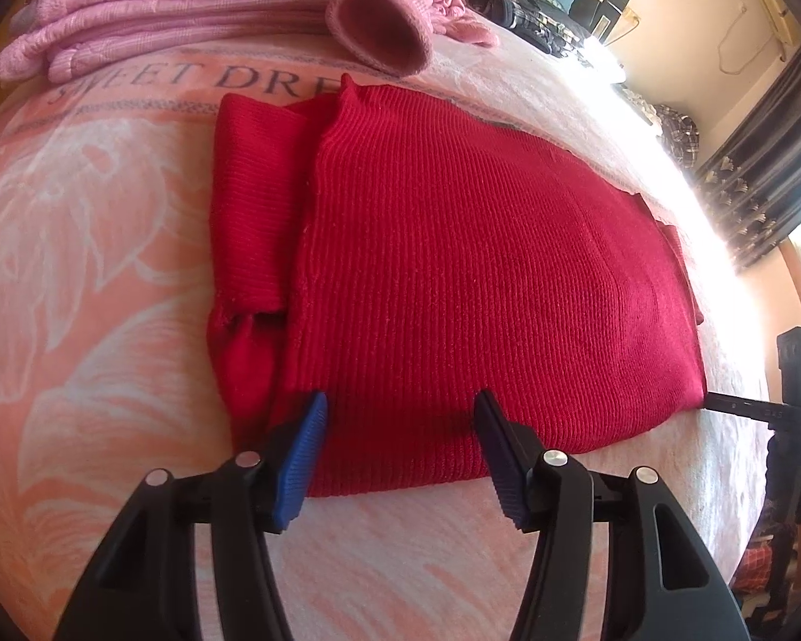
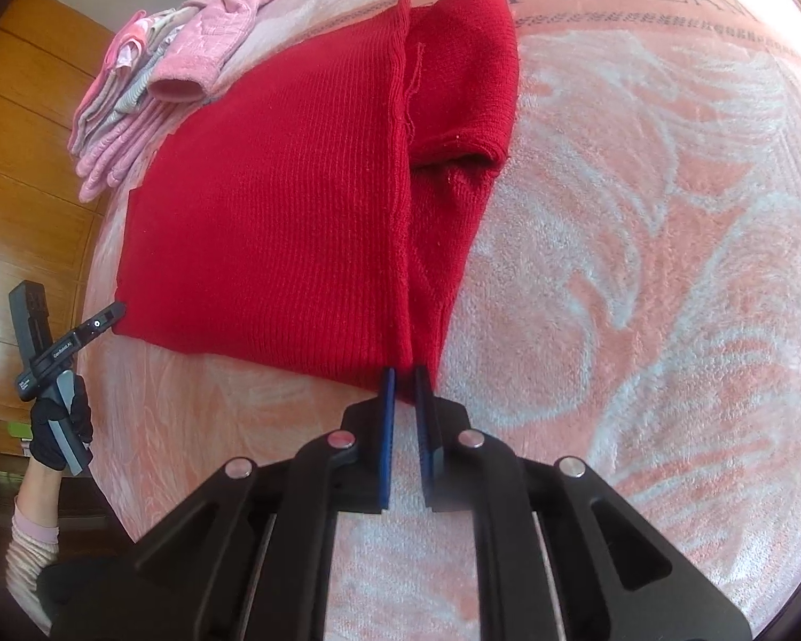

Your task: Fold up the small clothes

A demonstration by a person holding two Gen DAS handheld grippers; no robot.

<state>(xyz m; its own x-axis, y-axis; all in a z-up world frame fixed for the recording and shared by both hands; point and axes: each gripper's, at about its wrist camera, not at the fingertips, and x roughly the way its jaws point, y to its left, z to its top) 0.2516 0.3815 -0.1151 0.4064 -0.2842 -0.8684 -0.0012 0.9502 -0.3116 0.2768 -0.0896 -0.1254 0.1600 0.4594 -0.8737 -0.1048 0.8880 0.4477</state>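
Left gripper (image 1: 400, 406) hangs w/ its blue pads spread wide over the near hem of the red sweater (image 1: 454, 267), nothing between them; the pad tips sit just above the knit, maybe brushing it, hard to say from this angle. Right gripper (image 2: 405, 374) is nearly closed, pads pinched on the sweater's near edge right at the fold line where the tucked sleeve (image 2: 464, 91) meets the body. It looks like a thin bit of fabric is caught there, tho the tips hide the contact.

The sweater lies flat on the pink blanket (image 1: 80, 245) printed "SWEET DREAM", sleeve folded in along one side. Beyond it, at the far end of the bed, a stack of pink clothes (image 1: 160, 5) w/ a cuff opening facing this way. In the right wrist view the left gripper shows at the sweater's other near corner, held by a black-gloved hand (image 2: 59, 427) w/ a striped sleeve (image 2: 26, 550).
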